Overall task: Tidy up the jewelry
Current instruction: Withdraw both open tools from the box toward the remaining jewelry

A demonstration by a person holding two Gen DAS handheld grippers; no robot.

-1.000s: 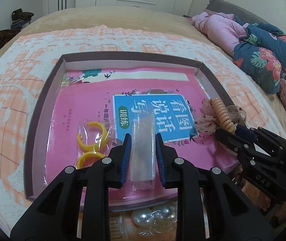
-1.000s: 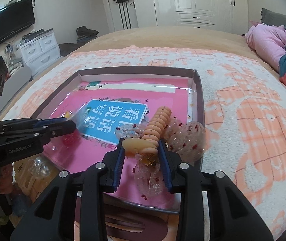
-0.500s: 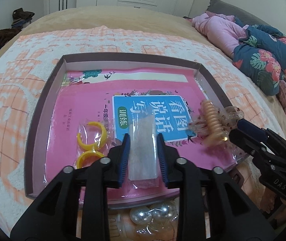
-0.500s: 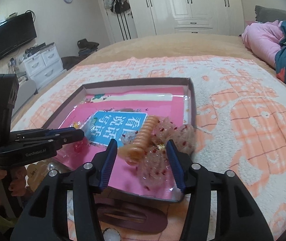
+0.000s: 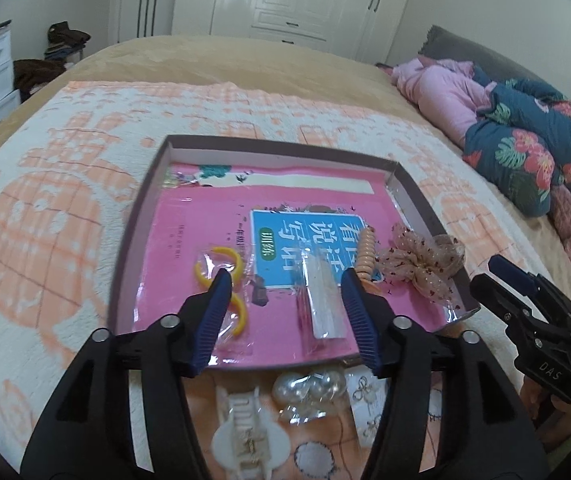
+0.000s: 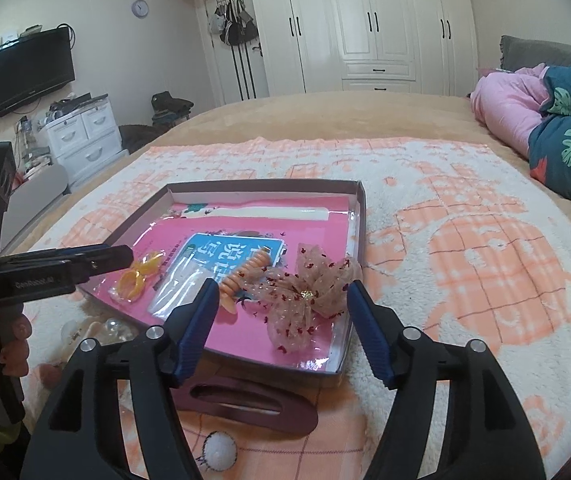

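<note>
A shallow brown tray (image 5: 133, 232) lies on a peach-and-white blanket (image 5: 45, 184) spread over the bed, lined with a pink booklet (image 5: 213, 220) under clear film; piled bedding (image 5: 525, 136) sits well apart at the bed's far right edge. On the blanket just outside the tray's near edge lie a white claw clip (image 5: 245, 432), a packet of pearl beads (image 5: 309, 392) and a dark oval hair clip (image 6: 245, 404). Inside the tray, near its near edge, are yellow rings in a bag (image 5: 221, 280), a clear flat packet (image 5: 321, 300), an orange spiral hair tie (image 5: 365, 256) and a sheer beige bow with red specks (image 6: 305, 296) by the near right corner; the hair tie touches the bow. The left gripper (image 5: 285, 280) hangs over the near edge, its jaws opening, the packet lying loose between them; the right gripper (image 6: 281, 292) likewise has its jaws opening, the bow between them untouched.
</note>
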